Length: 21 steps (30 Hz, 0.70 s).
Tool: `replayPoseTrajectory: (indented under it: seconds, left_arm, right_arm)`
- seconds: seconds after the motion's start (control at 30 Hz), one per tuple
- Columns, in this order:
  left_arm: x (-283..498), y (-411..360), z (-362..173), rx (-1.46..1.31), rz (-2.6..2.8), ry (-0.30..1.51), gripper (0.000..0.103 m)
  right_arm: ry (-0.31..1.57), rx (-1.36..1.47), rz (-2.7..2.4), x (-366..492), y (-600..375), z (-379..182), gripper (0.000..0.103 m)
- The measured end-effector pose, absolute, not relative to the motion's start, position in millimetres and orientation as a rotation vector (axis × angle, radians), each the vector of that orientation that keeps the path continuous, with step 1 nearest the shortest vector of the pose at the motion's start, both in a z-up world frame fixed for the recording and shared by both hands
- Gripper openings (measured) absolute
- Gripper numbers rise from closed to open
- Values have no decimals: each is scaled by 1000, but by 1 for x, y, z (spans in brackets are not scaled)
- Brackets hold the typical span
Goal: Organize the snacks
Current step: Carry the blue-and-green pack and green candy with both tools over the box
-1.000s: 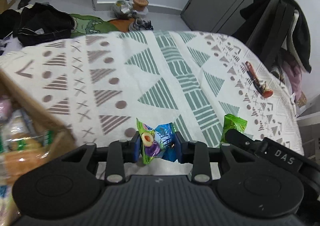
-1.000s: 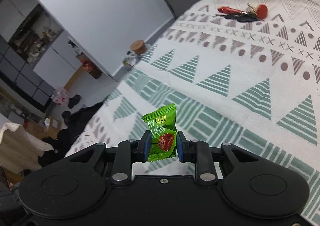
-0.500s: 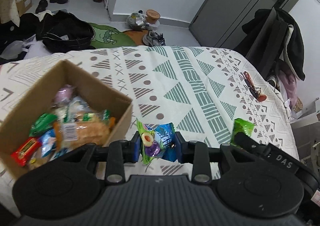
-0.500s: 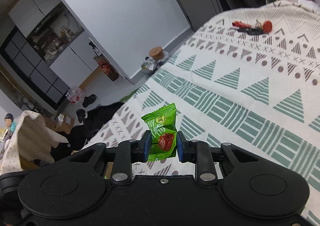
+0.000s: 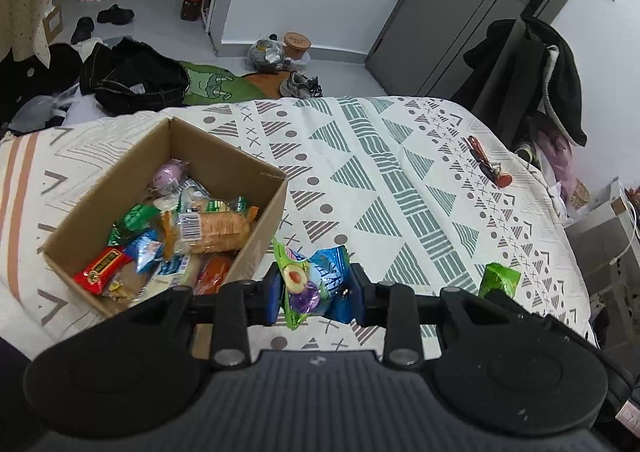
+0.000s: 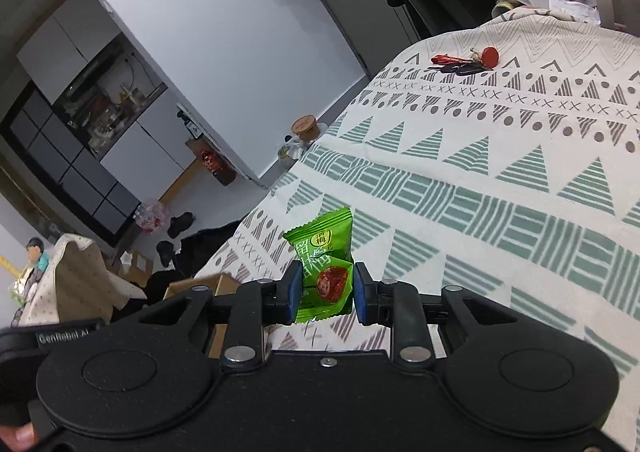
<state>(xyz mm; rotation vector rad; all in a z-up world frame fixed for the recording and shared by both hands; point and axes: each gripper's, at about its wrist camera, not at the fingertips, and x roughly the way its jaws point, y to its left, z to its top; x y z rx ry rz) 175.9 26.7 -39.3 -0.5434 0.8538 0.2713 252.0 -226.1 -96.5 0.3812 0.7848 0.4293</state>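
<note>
Two grippers each pinch a snack: the left gripper (image 5: pixel 316 290) squeezes a blue-green packet (image 5: pixel 314 282), with the cardboard box (image 5: pixel 224 168) to its left; the right gripper (image 6: pixel 327 292) squeezes a green candy (image 6: pixel 325 264).

Ahead of the left gripper (image 5: pixel 315 294) the bed (image 5: pixel 400 180) lies open; a filled box (image 5: pixel 168 212) blocks its left; keys (image 5: pixel 486 166) far right.

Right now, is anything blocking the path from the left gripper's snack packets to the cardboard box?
Nothing visible does. The left gripper holds the snack packets just beside the cardboard box, whose top is open. Only the near box wall lies between; the packets appear level with or above its rim.
</note>
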Motion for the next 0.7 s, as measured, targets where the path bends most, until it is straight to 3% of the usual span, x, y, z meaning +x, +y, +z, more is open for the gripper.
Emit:
replayPoseTrajectory:
  seconds: [0.7]
  left_arm:
    - [110,66,21,-427,264,737,33]
  right_arm:
    - [748,271,500,178,-171,-48,26]
